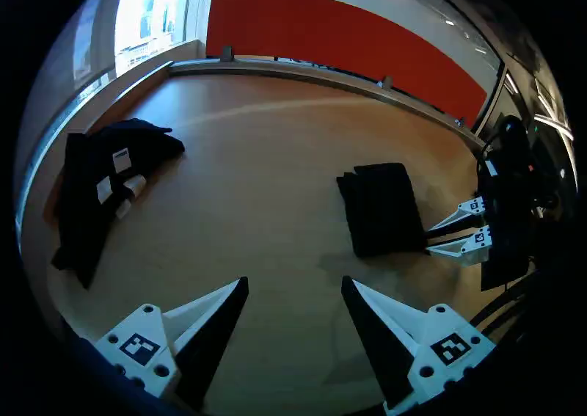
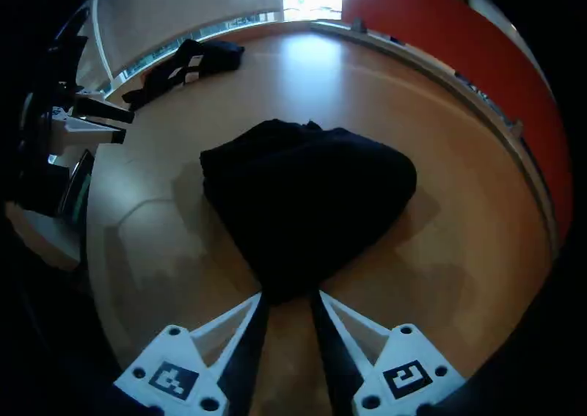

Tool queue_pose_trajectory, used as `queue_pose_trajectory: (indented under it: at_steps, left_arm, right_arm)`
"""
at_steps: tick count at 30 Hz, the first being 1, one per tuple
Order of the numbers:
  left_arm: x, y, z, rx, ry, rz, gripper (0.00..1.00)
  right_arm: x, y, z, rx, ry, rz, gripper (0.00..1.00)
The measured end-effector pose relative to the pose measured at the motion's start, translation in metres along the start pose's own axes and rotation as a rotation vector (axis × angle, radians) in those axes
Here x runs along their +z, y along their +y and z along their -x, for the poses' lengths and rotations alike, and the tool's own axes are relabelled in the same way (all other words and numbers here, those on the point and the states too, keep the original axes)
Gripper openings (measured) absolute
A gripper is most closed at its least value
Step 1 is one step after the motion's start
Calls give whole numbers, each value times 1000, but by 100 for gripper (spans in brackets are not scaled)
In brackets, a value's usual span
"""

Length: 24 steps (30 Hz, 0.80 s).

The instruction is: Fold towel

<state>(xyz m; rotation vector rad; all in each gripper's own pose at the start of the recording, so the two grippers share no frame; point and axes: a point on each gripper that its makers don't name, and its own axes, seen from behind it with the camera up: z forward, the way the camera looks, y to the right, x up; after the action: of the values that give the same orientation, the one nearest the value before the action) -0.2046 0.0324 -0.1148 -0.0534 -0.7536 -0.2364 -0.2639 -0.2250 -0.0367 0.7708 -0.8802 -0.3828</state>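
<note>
On the worktop (image 2: 455, 254), my right tool (image 2: 288, 295) pinches the towel (image 2: 308, 188) by its near corner; it looks limp and light. My left tool (image 1: 293, 280) gapes wide.

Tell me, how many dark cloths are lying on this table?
2. A folded black towel lies at the tips of the right tool; a rumpled black pile with white tags sits by the window. That pile may hide more.

Towel (image 2: 308, 188): black folds indistinguishable; near corner merges with the dark fingers of right tongs (image 2: 287, 295), grip undeterminable.
Dark garment heap (image 1: 95, 188): white tags (image 1: 121, 159) too small to make out.
Left tongs (image 1: 293, 280): bodies cut off at lower edge.
</note>
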Motion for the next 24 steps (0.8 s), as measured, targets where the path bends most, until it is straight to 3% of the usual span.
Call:
queue_pose_trajectory:
  at_steps: [10,24]
  left_arm:
    - [0,-1,0,1,1,-4,94]
    - [-1,-2,-7,4,8,-6,94]
  right_arm:
    - [-2,2,0,-9,-3,0,8]
    - [-17,12,-25,-39,55,27,5]
